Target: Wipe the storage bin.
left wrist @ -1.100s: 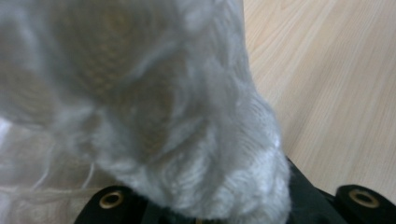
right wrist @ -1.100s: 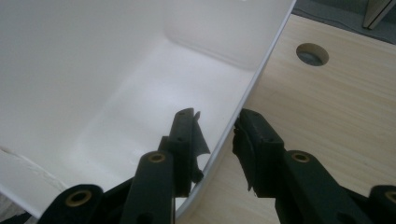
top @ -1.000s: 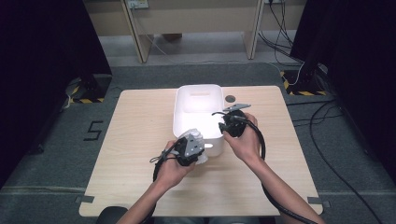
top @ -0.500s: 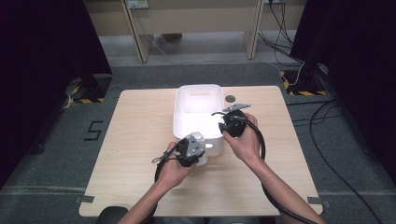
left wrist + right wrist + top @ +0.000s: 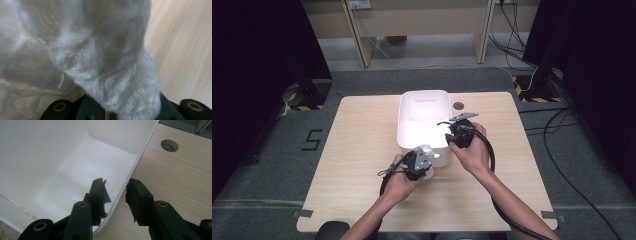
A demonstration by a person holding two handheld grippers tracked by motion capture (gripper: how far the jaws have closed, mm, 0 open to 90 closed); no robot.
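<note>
Centre of high view: left gripper (image 5: 424, 159) clamps grey woolly cloth (image 5: 107, 70) outside white tub (image 5: 404, 125), not yet in. Right gripper (image 5: 116, 195), jaws just widening, straddles tub rim without pressing. Cloth remains to drop inside.

Even overhead light on the table (image 5: 362, 165); surroundings fall to near black. The tub (image 5: 424, 117) glares white, its interior overexposed. In the left gripper view, grey cloth (image 5: 105, 70) lies too close, wholly blurred. Right gripper view sharp, softly shadowed.
</note>
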